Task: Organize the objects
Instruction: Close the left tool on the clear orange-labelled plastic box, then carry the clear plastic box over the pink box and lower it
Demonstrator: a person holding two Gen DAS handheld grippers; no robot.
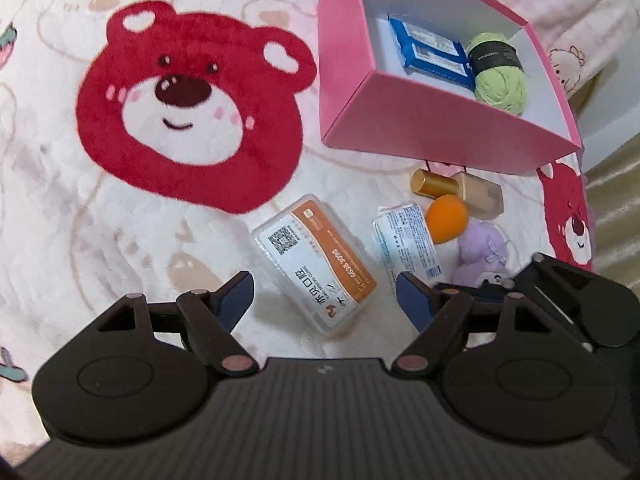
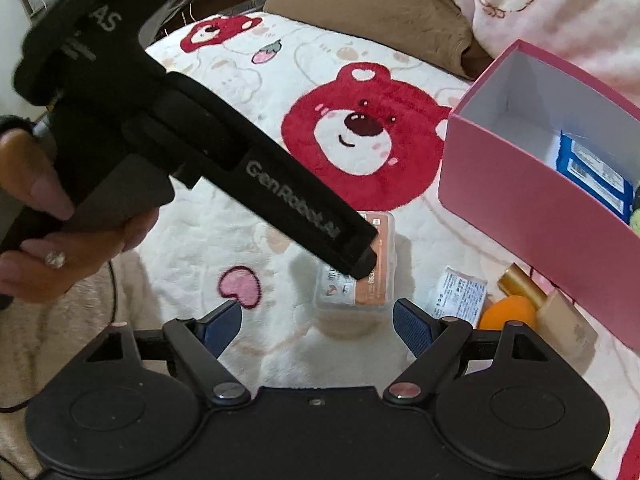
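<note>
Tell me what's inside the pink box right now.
Inside the pink box sit two blue packets and a green yarn ball with a dark band. The near wall hides part of the floor, so anything lying there is unseen.

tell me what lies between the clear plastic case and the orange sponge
A white printed sachet lies between the clear plastic case and the orange sponge, seen in both wrist views.

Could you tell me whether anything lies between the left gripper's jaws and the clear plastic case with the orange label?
Nothing visible does. The left gripper has open jaws straddling the near end of the clear plastic case, with only blanket around it.
</note>
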